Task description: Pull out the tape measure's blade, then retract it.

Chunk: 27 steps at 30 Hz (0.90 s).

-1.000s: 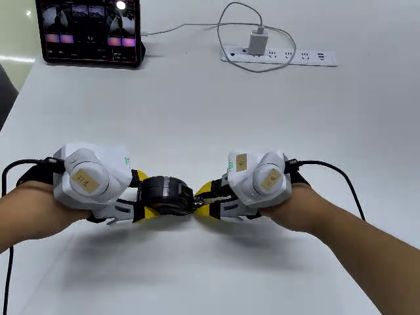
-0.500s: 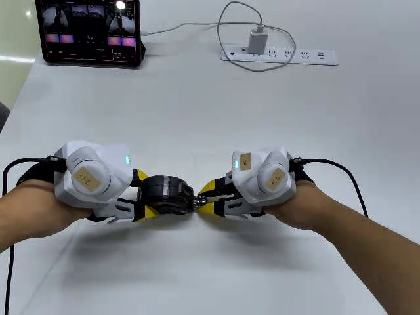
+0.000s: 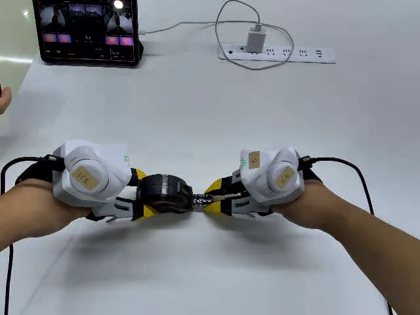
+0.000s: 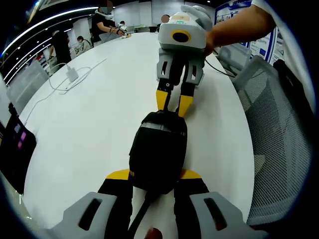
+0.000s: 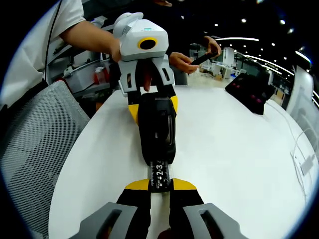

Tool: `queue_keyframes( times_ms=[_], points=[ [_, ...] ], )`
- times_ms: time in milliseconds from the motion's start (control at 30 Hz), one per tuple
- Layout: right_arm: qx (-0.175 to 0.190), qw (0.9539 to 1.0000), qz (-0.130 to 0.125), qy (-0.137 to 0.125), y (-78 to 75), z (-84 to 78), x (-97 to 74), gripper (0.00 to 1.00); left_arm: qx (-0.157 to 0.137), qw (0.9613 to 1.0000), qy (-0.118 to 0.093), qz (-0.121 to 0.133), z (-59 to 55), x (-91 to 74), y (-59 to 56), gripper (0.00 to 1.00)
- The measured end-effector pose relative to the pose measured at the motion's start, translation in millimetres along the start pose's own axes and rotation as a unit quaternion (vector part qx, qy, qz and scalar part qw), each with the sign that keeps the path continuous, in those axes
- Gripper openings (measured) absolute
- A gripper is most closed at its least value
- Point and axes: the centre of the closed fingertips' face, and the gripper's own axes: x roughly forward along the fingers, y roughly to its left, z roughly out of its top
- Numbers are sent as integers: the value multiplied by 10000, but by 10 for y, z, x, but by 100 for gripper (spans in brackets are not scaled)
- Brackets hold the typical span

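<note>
Here, a white bench [image 3: 197,111]; a tablet [image 3: 88,29] at its far left, a power strip [image 3: 275,54] with white cable at far centre; open office beyond, ceiling lights, a mesh chair [image 4: 279,124] beside the bench; black tape measure [image 3: 164,193] at the near middle, its case clamped between the left gripper [image 3: 146,195] jaws; right gripper [image 3: 211,198] jaws pinched on the blade [image 5: 160,175] tip; against a second ago, the right gripper sits further right, with a short stretch of blade drawn out.
</note>
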Motion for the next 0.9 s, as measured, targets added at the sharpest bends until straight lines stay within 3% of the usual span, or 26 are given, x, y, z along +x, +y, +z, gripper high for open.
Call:
queue_keyframes(
  times_ms=[900],
  points=[
    [42,9998,-103,136,-25,-248,-286,9,36,10000,32,3,-14,-9,-16,26]
  ],
)
